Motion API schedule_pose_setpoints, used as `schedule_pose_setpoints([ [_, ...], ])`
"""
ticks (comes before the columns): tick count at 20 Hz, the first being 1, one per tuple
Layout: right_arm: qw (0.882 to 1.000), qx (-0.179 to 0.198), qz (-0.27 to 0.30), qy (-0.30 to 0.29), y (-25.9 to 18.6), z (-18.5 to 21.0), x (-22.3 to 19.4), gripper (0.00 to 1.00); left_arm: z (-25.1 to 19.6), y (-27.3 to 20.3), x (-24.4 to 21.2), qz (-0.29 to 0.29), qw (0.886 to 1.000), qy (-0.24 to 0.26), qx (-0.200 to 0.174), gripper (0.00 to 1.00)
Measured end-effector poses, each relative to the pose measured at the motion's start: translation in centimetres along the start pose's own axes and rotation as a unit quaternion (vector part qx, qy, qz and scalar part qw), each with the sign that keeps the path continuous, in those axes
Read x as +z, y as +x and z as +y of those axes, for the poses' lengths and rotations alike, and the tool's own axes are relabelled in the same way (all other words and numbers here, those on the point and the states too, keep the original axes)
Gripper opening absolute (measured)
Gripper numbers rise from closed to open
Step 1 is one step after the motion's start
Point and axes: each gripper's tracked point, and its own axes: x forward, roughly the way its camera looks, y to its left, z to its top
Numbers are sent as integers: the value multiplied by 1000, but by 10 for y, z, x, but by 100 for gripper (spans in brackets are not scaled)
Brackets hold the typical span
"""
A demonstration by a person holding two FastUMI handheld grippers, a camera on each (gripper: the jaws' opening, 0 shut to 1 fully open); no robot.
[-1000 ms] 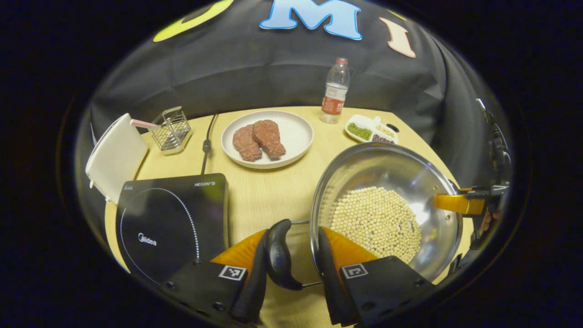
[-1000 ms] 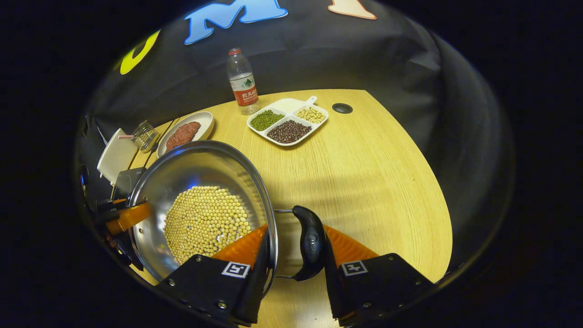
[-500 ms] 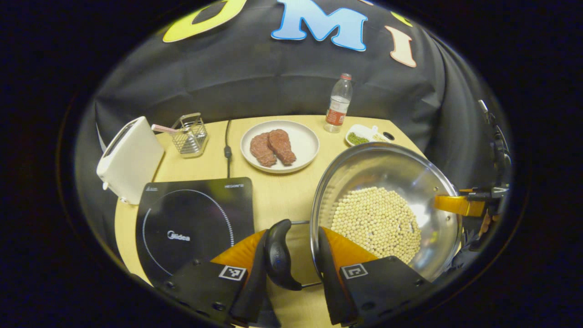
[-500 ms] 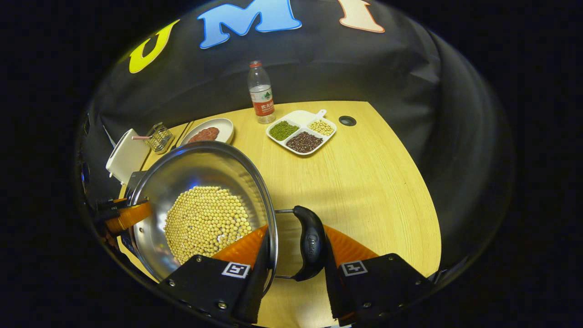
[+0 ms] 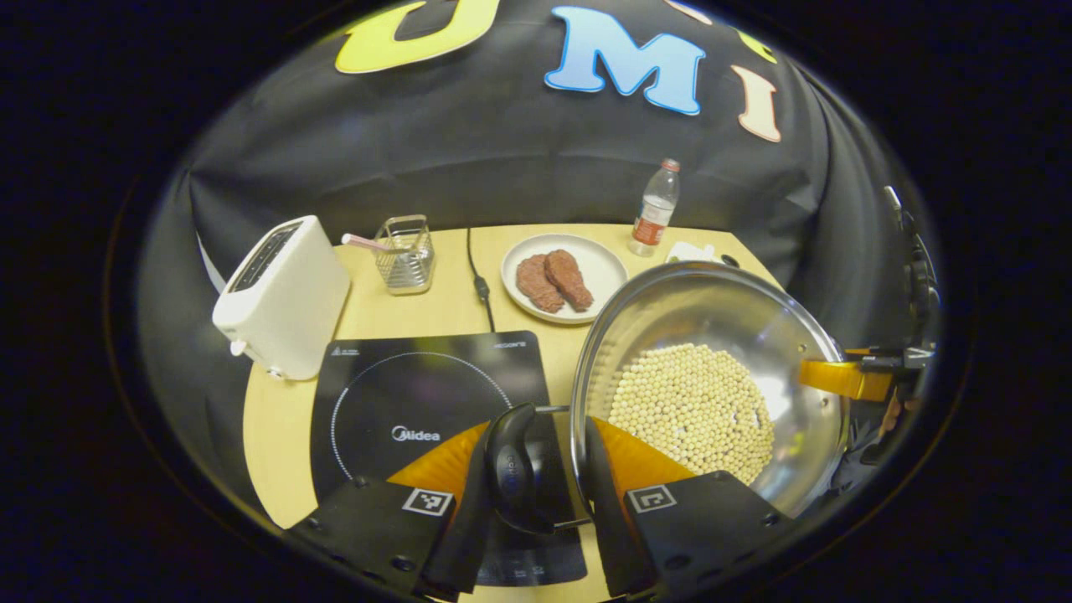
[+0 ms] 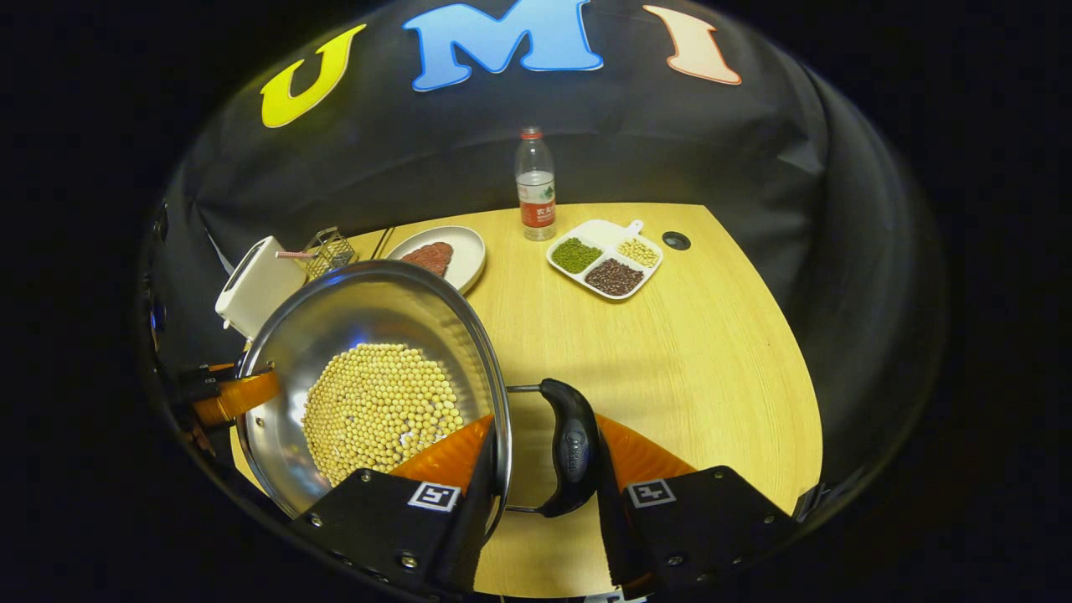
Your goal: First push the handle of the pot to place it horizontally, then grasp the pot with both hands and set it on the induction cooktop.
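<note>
Carried leftward, my pot [image 5: 712, 394] of beans now hangs beside the induction cooktop [image 5: 427, 419], both jaws clamped on its side handles.

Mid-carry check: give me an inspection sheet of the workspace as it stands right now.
Surface: wooden table, bare on its right half.
Job's things: pot of beans held above the table; induction cooktop vacant, to its left.
Clutter: toaster, wire basket, plate of meat, bottle, divided bean tray.
Grippers: left gripper shut on the pot's left handle; right gripper shut on the right handle.
Cables: black cord behind the cooktop.
Surroundings: black cloth wall.
</note>
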Motion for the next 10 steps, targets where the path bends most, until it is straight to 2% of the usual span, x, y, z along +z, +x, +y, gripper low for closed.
schedule_pose_setpoints([
  [7, 1000, 4, 4, -9, 3, 48, 1, 58, 49, -10, -6, 7, 1000, -12, 7, 61],
  [8, 1000, 3, 3, -11, 4, 53, 1, 58, 54, -11, -6, 8, 1000, -14, 6, 58],
  [10, 1000, 4, 5, -14, 5, 65, 1, 58, 67, -11, -7, 12, 1000, -17, 5, 61],
])
